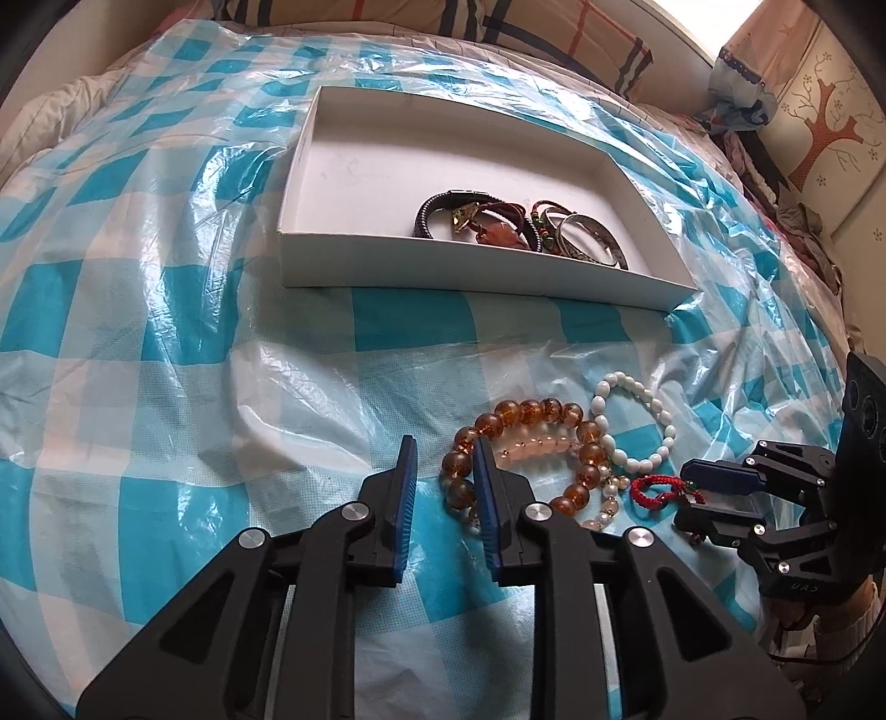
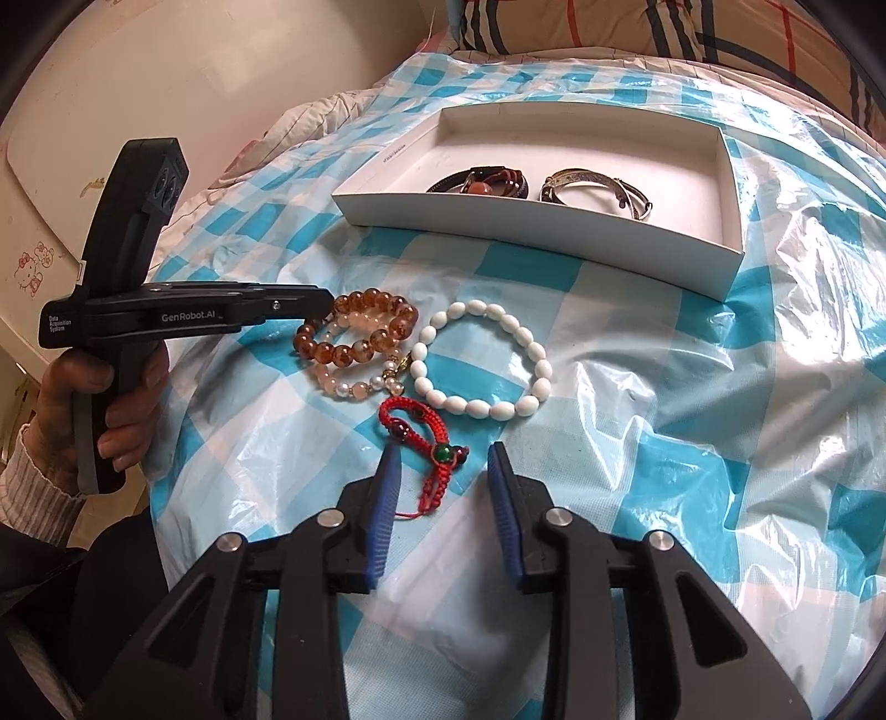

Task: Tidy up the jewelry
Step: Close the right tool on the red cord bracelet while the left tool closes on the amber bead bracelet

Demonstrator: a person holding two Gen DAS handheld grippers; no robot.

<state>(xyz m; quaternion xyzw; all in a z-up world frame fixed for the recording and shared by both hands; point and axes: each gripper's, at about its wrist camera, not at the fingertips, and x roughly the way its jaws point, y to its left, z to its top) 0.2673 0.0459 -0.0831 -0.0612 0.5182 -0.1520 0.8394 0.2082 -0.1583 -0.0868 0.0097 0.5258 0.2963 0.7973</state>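
A white tray (image 1: pixel 470 266) (image 2: pixel 526 227) lies on the checked sheet and holds a dark braided bracelet (image 1: pixel 429 213) and a silver bangle (image 1: pixel 587 227). In front of it lie an amber bead bracelet (image 1: pixel 531 410) (image 2: pixel 376 299), a pink-and-pearl bracelet (image 1: pixel 531 446) (image 2: pixel 354 390), a white bead bracelet (image 1: pixel 670 432) (image 2: pixel 476 407) and a red cord bracelet (image 1: pixel 653 490) (image 2: pixel 432 482). My left gripper (image 1: pixel 444 448) (image 2: pixel 326 304) is open, straddling the amber bracelet's left arc without pinching it. The right gripper (image 2: pixel 443 451) (image 1: pixel 684 493) stands open around the red cord, pads clear of it.
A crinkled blue-and-white checked plastic sheet (image 1: pixel 166 332) covers the bed. Striped pillows (image 2: pixel 609 27) lie behind the tray. A hand (image 2: pixel 127 387) in a ribbed cuff holds the left gripper. A wall with a tree sticker (image 1: pixel 830 122) is at far right.
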